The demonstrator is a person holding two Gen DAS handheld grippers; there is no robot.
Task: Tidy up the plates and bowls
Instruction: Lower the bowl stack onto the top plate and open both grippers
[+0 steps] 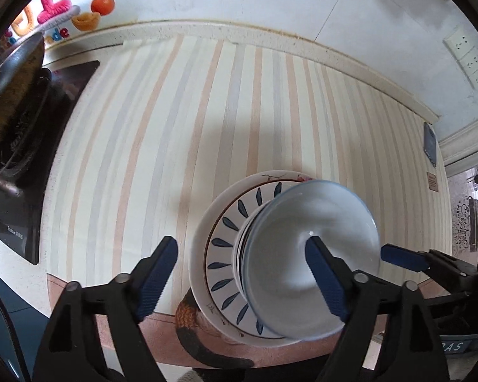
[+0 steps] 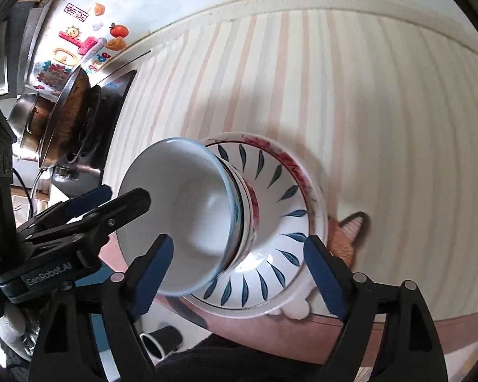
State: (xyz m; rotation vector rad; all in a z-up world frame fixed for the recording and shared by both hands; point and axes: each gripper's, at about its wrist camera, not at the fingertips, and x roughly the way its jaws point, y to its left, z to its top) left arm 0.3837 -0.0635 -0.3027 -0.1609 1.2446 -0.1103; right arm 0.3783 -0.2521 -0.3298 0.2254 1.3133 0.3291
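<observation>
A pale blue bowl (image 1: 302, 254) (image 2: 181, 210) tops a small stack of bowls (image 2: 247, 216). The stack stands in a blue-leaf dish (image 1: 226, 245) (image 2: 283, 191), which is nested in a white red-flowered plate (image 1: 200, 248) (image 2: 315, 197) near the counter's front edge. My left gripper (image 1: 241, 242) (image 2: 127, 195) is open, with one finger over the bowl's inside and the other outside its rim. My right gripper (image 2: 239, 239) is open too. Its left finger overlaps the bowl and its right finger is by the plate's rim. One of its fingers (image 1: 401, 256) shows just right of the bowl.
The striped mat (image 1: 207, 111) (image 2: 366, 95) covers the counter as far as the back wall. A black stove with a wok (image 1: 12, 89) (image 2: 70, 117) stands at the left. An orange knitted coaster (image 2: 347, 235) lies under the plates. Wall sockets (image 1: 468, 57) are at the right, and a mug (image 2: 159, 340) is below the counter.
</observation>
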